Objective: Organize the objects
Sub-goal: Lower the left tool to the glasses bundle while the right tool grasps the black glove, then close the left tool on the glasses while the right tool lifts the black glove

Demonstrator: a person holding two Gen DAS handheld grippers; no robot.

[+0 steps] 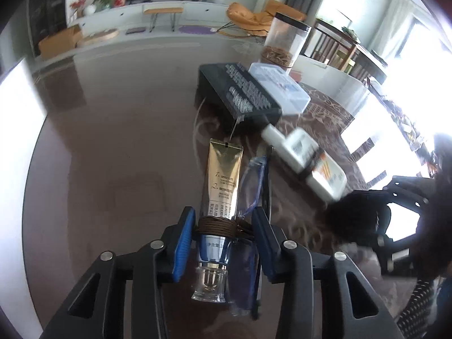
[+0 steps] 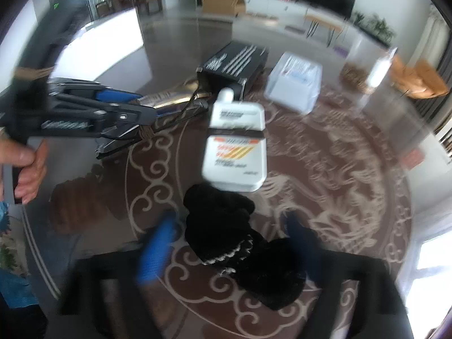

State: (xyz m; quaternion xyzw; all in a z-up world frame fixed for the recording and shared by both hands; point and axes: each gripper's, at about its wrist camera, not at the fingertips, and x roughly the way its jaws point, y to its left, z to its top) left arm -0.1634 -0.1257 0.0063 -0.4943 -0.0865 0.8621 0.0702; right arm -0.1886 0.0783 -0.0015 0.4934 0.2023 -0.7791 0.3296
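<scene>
My left gripper (image 1: 223, 220) is shut on a bundle: a gold tube (image 1: 223, 178) and a clear blue toothbrush case (image 1: 254, 180) tied together with brown cord (image 1: 217, 224). The bundle also shows in the right wrist view (image 2: 169, 99), held in the left gripper (image 2: 141, 107). My right gripper (image 2: 231, 231) is open, its blurred blue fingers (image 2: 155, 251) on either side of a black cloth (image 2: 226, 226) lying on the table. A white bottle (image 2: 236, 147) with a black band lies just beyond the cloth; it also shows in the left wrist view (image 1: 308, 158).
A black box (image 1: 237, 90) lies on the round glass table (image 1: 113, 141), with a white plastic case (image 1: 279, 87) beside it and a clear jar of rubber bands (image 1: 285, 42) behind. In the right wrist view the box (image 2: 234, 62) and case (image 2: 295, 82) sit at the far side.
</scene>
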